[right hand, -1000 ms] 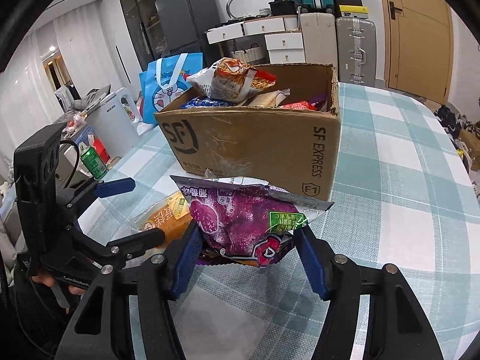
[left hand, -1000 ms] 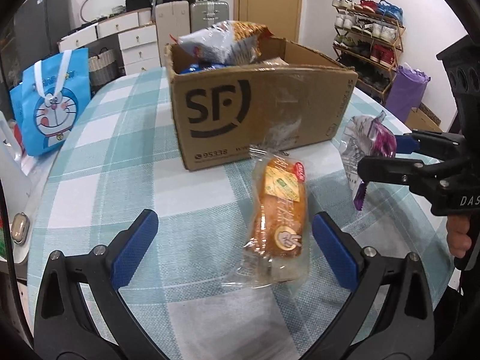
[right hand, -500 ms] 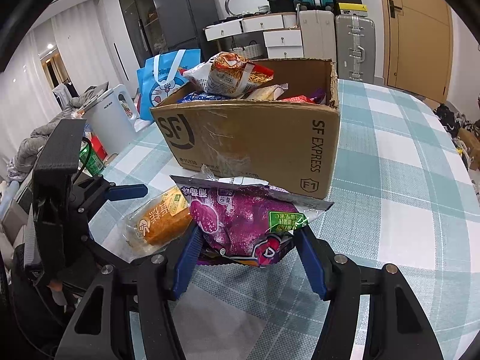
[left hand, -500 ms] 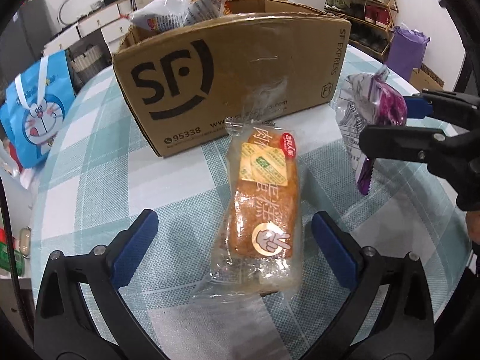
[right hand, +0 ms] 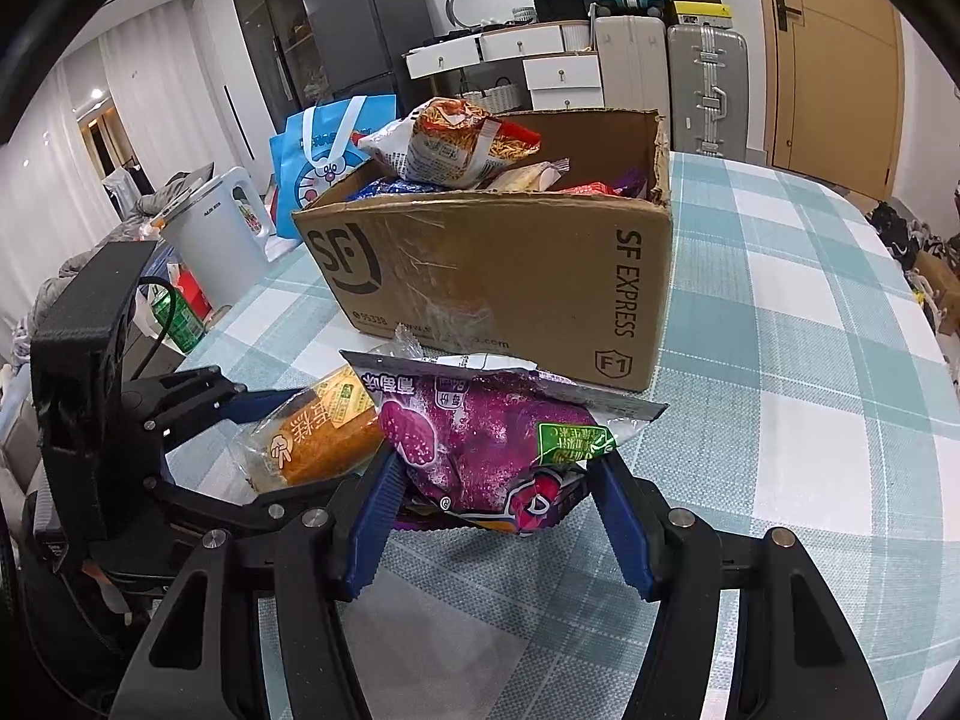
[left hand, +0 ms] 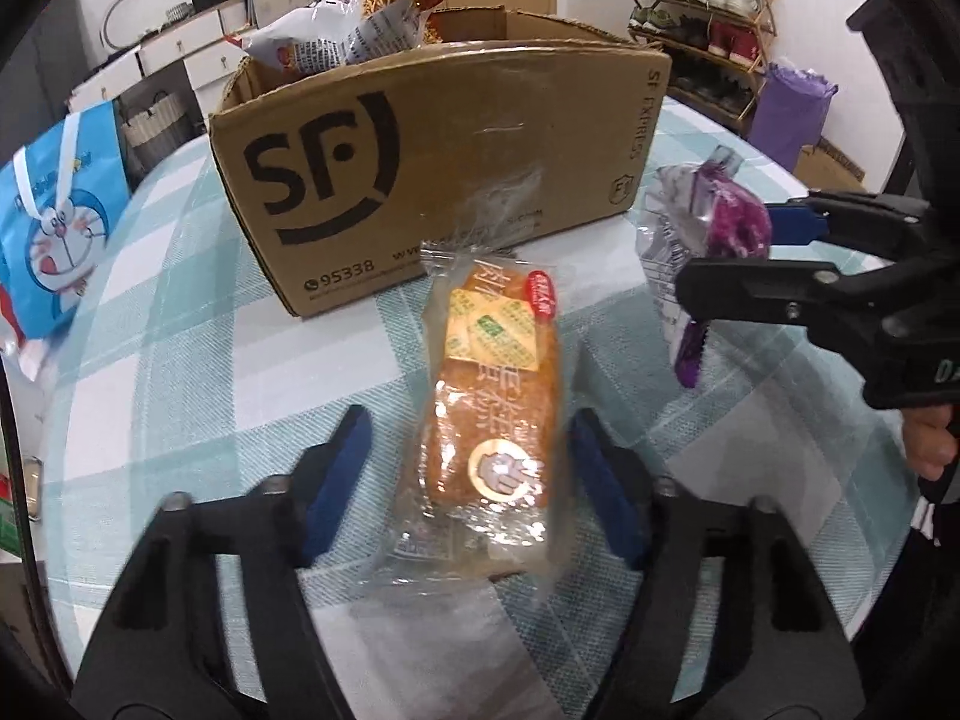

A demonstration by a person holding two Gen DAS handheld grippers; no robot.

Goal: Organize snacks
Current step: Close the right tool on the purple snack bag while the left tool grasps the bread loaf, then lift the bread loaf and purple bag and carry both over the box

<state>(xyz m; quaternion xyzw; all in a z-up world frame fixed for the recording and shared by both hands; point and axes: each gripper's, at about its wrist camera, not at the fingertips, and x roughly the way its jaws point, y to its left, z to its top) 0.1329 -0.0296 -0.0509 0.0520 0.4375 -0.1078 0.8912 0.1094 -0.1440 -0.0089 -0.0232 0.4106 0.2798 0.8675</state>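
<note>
A wrapped orange bread bun (left hand: pixel 498 408) lies on the checked tablecloth (left hand: pixel 180 360) in front of the SF cardboard box (left hand: pixel 450 138). My left gripper (left hand: pixel 465 462) straddles the bun and its jaws are closing. Bare cloth still shows between the left pad and the wrapper. My right gripper (right hand: pixel 498 510) is shut on a purple snack bag (right hand: pixel 480 438) and holds it just above the table beside the box (right hand: pixel 510 276). In the left wrist view the right gripper (left hand: pixel 720 252) holds that purple bag (left hand: pixel 732 222) at the right. The box is heaped with snack packets (right hand: pixel 456 144).
A blue cartoon bag (left hand: pixel 54 228) stands off the table's left side, near a white appliance (right hand: pixel 216 240) and a green can (right hand: pixel 174 318). A shoe rack (left hand: pixel 702 6) and suitcases (right hand: pixel 708 78) line the far walls. A hand (left hand: pixel 930 444) grips the right tool.
My left gripper moved forward and down over the bun, then its jaws narrowed from wide open to close beside it. The right gripper and purple bag stayed put.
</note>
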